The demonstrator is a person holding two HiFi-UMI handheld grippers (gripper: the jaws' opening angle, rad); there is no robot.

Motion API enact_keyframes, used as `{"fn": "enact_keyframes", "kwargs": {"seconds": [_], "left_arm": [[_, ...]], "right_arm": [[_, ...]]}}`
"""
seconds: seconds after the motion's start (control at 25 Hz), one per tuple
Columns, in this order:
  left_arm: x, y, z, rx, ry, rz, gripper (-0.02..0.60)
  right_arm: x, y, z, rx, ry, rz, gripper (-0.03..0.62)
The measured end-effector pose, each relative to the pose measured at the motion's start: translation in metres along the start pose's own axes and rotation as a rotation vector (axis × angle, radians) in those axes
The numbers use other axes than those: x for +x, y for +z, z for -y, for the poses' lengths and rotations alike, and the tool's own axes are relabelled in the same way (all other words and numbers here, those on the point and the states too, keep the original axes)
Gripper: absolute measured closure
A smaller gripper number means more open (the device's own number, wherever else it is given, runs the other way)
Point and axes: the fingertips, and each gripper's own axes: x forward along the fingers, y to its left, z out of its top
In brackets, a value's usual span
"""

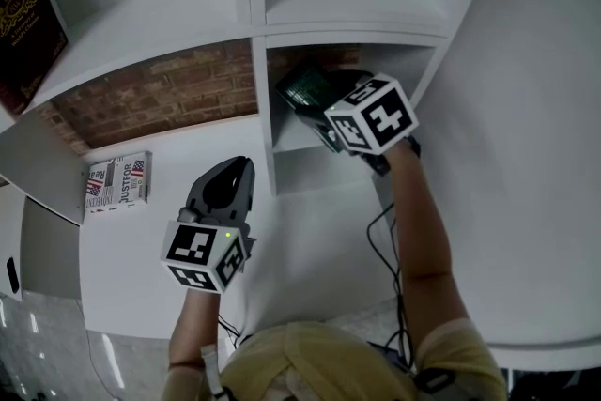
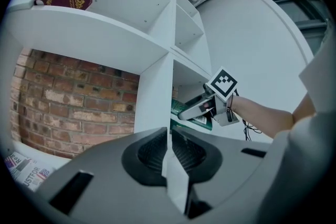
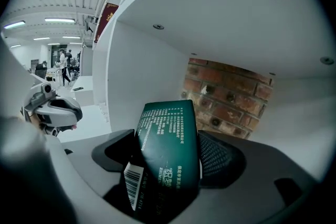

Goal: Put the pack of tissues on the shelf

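The right hand-held gripper is clamped on the dark green pack of tissues, a jaw pressing each side. It's inside the right-hand compartment of the white shelf, with the brick wall behind the pack. Whether the pack touches the board below can't be told. The left hand-held gripper hangs nearer, its jaws pressed together on nothing, facing the upright divider. Out left, a printed packet lies in the neighbouring compartment.
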Motion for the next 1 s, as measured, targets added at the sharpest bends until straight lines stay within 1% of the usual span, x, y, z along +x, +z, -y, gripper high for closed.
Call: {"fn": "enact_keyframes", "kwargs": {"seconds": [0.16, 0.24, 0.32, 0.44, 0.48, 0.64, 0.76, 1.0], "left_arm": [[-0.002, -0.001, -0.005, -0.003, 0.015, 0.001, 0.554], [-0.003, -0.001, -0.004, -0.002, 0.015, 0.002, 0.554], [-0.004, 0.000, -0.003, 0.002, 0.014, 0.004, 0.554], [-0.006, -0.001, -0.002, -0.001, 0.011, 0.007, 0.554], [-0.007, -0.001, -0.002, -0.004, 0.011, 0.007, 0.554], [-0.011, -0.001, -0.006, -0.011, 0.016, 0.007, 0.554], [-0.013, -0.001, -0.006, -0.013, 0.014, 0.012, 0.554], [-0.016, 0.005, -0.003, -0.032, -0.004, 0.034, 0.554]], "right_arm": [[0.004, 0.001, 0.001, -0.009, 0.013, 0.000, 0.227], [0.005, 0.002, 0.002, -0.027, 0.003, 0.012, 0.227], [0.006, 0.004, 0.005, -0.067, -0.042, 0.028, 0.227], [0.006, 0.007, 0.009, -0.157, -0.158, 0.043, 0.230], [0.006, 0.008, 0.010, -0.177, -0.184, 0.049, 0.230], [0.001, 0.011, 0.012, -0.207, -0.234, 0.082, 0.230], [-0.007, 0.014, 0.013, -0.208, -0.266, 0.119, 0.230], [-0.032, 0.018, 0.003, -0.131, -0.272, 0.226, 0.230]]}}
